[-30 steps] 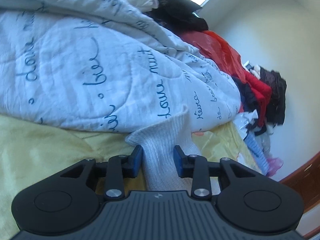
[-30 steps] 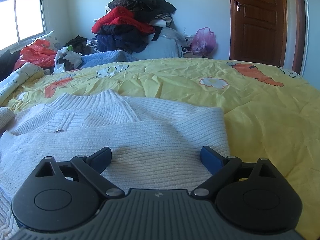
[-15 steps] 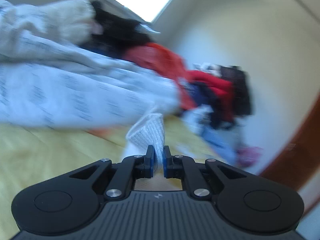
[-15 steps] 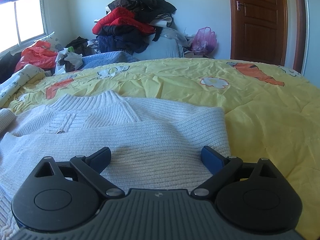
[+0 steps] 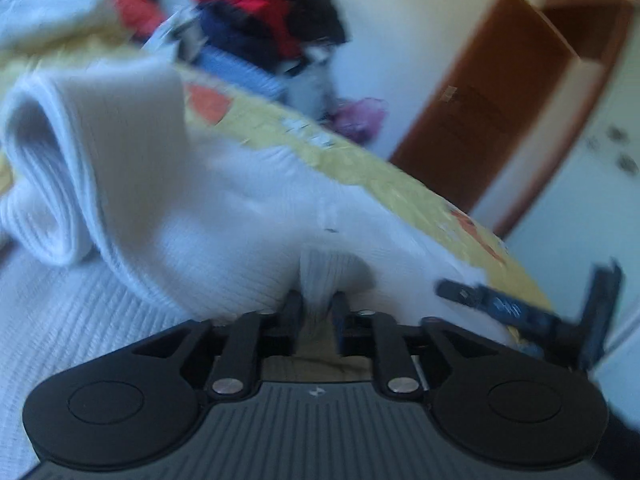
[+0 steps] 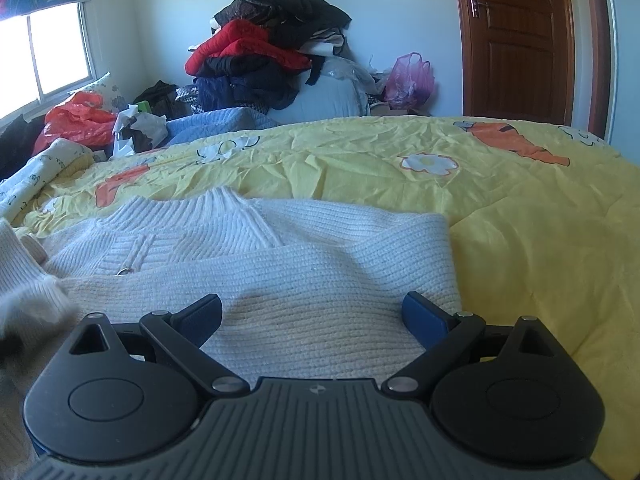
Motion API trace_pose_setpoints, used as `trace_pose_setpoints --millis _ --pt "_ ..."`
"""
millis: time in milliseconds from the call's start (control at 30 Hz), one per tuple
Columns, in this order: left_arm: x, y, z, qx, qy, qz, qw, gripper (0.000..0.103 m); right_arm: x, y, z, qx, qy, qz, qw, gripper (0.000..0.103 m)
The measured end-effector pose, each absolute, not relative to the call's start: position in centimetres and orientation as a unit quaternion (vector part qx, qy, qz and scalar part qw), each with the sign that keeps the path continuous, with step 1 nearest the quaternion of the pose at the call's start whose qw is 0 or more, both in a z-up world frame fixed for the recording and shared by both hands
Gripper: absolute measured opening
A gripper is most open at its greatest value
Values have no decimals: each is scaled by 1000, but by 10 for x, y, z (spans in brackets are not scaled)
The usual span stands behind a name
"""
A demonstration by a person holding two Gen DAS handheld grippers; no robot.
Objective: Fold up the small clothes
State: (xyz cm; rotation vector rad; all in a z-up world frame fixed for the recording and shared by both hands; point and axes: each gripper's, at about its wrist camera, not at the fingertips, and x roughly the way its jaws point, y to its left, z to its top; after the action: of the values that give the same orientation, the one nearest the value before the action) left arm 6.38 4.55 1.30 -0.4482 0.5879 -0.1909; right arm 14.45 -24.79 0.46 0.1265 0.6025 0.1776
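- Sweater (image 6: 280, 264), white knit, lies flat on the yellow bed cover (image 6: 520, 220), near its front edge.
- Left gripper (image 5: 317, 306) jaws are opening around a sleeve fold (image 5: 320, 276).
- Right gripper (image 6: 312, 316) hangs wide open above the sweater, gripping nothing.

Bed (image 6: 520, 240), yellow sheet with orange and white flower prints. White knit sweater (image 6: 280, 272) flat at 6 o'clock, collar toward 12. Cream printed quilt (image 6: 36, 172) at 9; blue knit blanket (image 6: 216, 124) near 11.
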Motion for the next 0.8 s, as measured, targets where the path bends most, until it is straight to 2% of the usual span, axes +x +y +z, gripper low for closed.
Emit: trace_pose_setpoints --millis 33,67,133,233,367,433,500,533,633,733,800 --pt "58 48 17 -214 286 -106 928 46 144 -248 5 64 296 88 949 97" --pt "48 53 22 -214 278 -120 929 68 144 -249 5 65 296 89 949 97" --pt "22 59 29 -203 244 -114 941 85 144 -250 5 68 295 90 949 97" --pt "1 77 27 -174 231 -90 953 86 144 -251 4 68 295 90 949 97" --pt "-10 108 0 -233 273 -53 932 85 145 -244 5 44 300 81 949 98" --pt "-14 119 -4 -274 255 -62 925 88 146 -237 6 22 306 76 949 98" --pt "-16 122 -6 -283 251 -63 924 91 145 -227 16 7 317 60 946 88" --pt "-16 120 -6 -280 250 -65 924 92 141 -223 25 27 319 63 945 85" --pt "-10 116 -6 -274 250 -78 925 100 123 -210 51 146 317 181 919 85" --pt "-11 115 -7 -283 247 -87 922 102 130 -181 49 201 397 265 855 81" --pt "-6 114 -5 -289 244 -89 921 102 141 -168 36 230 453 266 819 71"
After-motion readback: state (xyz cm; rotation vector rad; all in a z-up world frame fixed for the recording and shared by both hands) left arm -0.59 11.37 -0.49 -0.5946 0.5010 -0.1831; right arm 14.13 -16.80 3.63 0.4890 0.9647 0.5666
